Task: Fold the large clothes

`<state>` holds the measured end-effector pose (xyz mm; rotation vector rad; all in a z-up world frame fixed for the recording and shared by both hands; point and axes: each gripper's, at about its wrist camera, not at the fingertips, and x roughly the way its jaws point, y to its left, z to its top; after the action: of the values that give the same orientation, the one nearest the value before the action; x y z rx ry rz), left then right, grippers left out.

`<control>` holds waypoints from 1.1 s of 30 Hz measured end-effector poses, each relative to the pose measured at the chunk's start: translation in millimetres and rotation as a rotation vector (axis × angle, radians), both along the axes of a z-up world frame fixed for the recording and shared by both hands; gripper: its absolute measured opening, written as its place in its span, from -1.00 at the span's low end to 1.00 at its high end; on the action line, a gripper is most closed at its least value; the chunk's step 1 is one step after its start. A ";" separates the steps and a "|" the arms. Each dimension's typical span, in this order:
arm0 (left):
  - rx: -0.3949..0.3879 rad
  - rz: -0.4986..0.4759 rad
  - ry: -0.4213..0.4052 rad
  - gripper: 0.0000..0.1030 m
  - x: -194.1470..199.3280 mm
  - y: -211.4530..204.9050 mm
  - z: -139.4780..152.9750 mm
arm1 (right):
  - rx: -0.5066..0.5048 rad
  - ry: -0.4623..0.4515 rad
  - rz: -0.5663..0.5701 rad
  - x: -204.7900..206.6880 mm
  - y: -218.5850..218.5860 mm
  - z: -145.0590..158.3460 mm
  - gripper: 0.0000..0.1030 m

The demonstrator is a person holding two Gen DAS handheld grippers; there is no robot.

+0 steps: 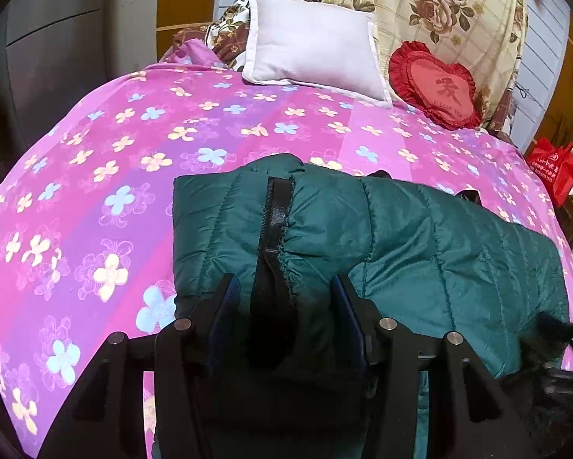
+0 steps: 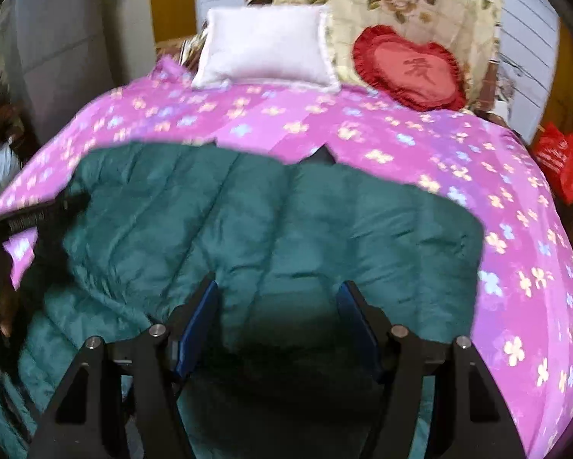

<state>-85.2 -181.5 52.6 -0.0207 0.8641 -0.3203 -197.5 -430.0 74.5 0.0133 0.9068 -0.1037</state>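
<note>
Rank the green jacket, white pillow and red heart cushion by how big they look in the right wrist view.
1. green jacket, by far the largest, though it lies nearest the camera.
2. white pillow.
3. red heart cushion, only slightly smaller than the pillow, so that order is unsure.

Quilted jacket (image 1: 420,237), dark teal green, padded, with stitched channels running across its panels. Lies spread and partly folded on a pink floral bedspread (image 1: 95,191), toward the near edge of the bed. A black zipper strip (image 1: 277,210) runs along one gathered, puckered edge. Surface rumpled; the near end hangs off the bed edge.
</note>
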 end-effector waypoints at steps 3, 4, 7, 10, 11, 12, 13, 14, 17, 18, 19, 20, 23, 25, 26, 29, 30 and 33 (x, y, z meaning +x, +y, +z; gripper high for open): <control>0.005 -0.002 -0.005 -0.44 -1.0 -1.0 -0.3 | -0.011 0.029 -0.019 7.3 3.4 -21.8 0.34; 0.001 -0.001 -0.004 -0.44 -0.9 -0.4 -0.3 | -0.008 0.026 -0.018 7.5 2.5 -22.2 0.34; -0.002 0.000 0.002 -0.44 0.5 0.0 -0.2 | 0.043 0.025 -0.010 4.0 -7.0 -10.3 0.34; -0.001 0.001 0.003 -0.43 1.2 -0.5 0.1 | 0.060 -0.048 -0.063 -8.4 -27.8 12.6 0.34; -0.001 0.002 0.004 -0.43 1.6 -0.9 0.1 | 0.060 -0.064 -0.079 -10.4 -33.3 16.6 0.34; 0.000 0.002 0.004 -0.43 1.6 -0.6 0.1 | 0.061 -0.083 -0.111 -12.3 -45.5 22.5 0.35; 0.002 0.002 0.004 -0.43 2.3 -1.0 0.1 | 0.060 -0.086 -0.137 -12.4 -54.6 24.6 0.35; 0.003 0.002 0.004 -0.42 2.5 -1.3 0.1 | 0.060 -0.084 -0.152 -10.8 -60.2 25.3 0.35; 0.010 0.001 0.002 -0.41 4.5 -2.6 -0.7 | 0.063 -0.059 -0.190 -1.0 -82.1 18.9 0.34; 0.014 0.000 0.000 -0.41 5.4 -3.4 -1.3 | 0.051 -0.047 -0.199 3.3 -86.9 14.9 0.34; 0.019 -0.001 -0.003 -0.40 5.9 -4.4 -2.0 | 0.027 -0.030 -0.206 9.4 -91.8 8.9 0.34; 0.025 -0.004 -0.007 -0.38 6.1 -5.8 -2.7 | 0.015 -0.018 -0.215 14.3 -95.9 3.7 0.34; 0.042 -0.013 -0.020 -0.33 6.5 -9.2 -4.4 | 0.059 0.012 -0.239 23.1 -110.3 -15.8 0.34; 0.052 -0.015 -0.024 -0.33 6.2 -10.1 -5.1 | 0.093 0.004 -0.254 23.2 -115.0 -24.4 0.34; 0.052 -0.015 -0.023 -0.33 6.3 -10.0 -5.0 | 0.092 0.003 -0.254 22.4 -114.6 -25.5 0.35; 0.044 -0.013 -0.017 -0.33 6.1 -9.8 -5.2 | 0.056 0.011 -0.250 18.8 -108.8 -17.0 0.35; 0.043 -0.012 -0.017 -0.33 5.9 -10.0 -5.3 | 0.041 0.004 -0.249 14.5 -105.6 -11.3 0.35; 0.045 -0.013 -0.018 -0.33 6.2 -9.5 -5.5 | 0.009 -0.044 -0.226 -3.9 -92.4 10.2 0.36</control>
<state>-79.0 -191.1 47.1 0.0293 0.8539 -0.3130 -201.5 -522.4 84.8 0.1261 0.8594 -0.3086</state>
